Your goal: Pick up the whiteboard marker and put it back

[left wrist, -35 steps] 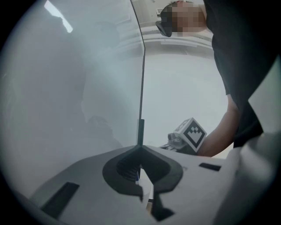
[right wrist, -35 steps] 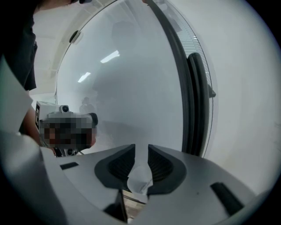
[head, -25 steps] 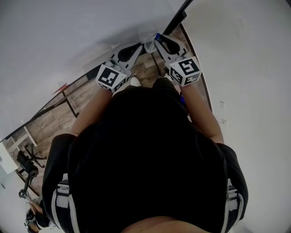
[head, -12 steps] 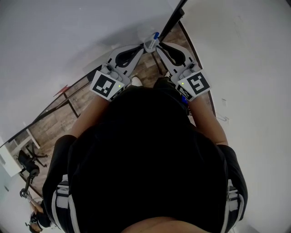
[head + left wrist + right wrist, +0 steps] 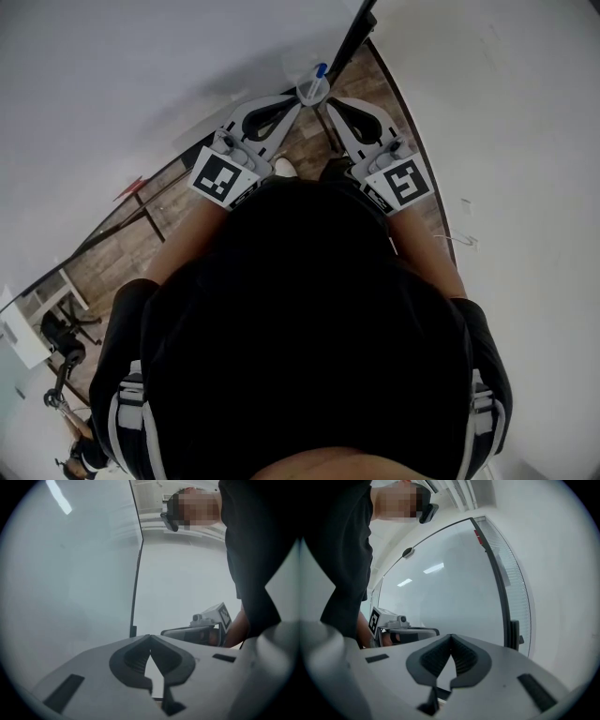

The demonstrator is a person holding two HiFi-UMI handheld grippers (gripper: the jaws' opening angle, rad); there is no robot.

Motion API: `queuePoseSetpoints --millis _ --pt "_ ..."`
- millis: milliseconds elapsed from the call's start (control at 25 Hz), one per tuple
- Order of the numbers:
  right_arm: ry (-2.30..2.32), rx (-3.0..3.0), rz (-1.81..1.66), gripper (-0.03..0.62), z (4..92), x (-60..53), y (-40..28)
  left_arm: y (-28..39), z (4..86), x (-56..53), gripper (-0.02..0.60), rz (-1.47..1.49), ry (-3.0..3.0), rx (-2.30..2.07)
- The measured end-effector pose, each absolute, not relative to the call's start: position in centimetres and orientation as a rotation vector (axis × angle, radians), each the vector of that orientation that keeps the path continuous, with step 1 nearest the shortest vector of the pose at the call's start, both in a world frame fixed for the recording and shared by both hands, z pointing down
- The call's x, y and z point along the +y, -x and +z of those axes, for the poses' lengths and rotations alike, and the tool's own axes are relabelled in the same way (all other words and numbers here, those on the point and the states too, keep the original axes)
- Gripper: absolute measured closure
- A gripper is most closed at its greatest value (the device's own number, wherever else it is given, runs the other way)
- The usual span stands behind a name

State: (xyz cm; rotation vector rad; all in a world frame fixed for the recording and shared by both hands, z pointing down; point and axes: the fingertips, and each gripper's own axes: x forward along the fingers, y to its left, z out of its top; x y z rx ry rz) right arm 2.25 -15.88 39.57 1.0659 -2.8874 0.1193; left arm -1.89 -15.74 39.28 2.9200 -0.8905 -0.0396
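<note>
Blue-tipped whiteboard marker (image 5: 322, 70) standing in small round white holder (image 5: 307, 95)

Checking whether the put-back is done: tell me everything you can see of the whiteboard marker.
The whiteboard marker shows only in the head view, small and nearly end-on: a blue cap is all that is clear. It seems to stand in a pale round holder beside the board's dark frame, just past both claw tips. The left claw is shut and empty; the right claw is closing with nothing between its jaws, so neither grips it.
</note>
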Motion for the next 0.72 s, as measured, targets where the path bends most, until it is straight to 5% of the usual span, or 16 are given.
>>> queuePoseSetpoints --millis 720 --pt "-1.056 -2.885 0.131 0.594 39.96 -14.91 -2.23 1.73 39.53 -15.02 0.577 -0.043 -2.925 -0.869"
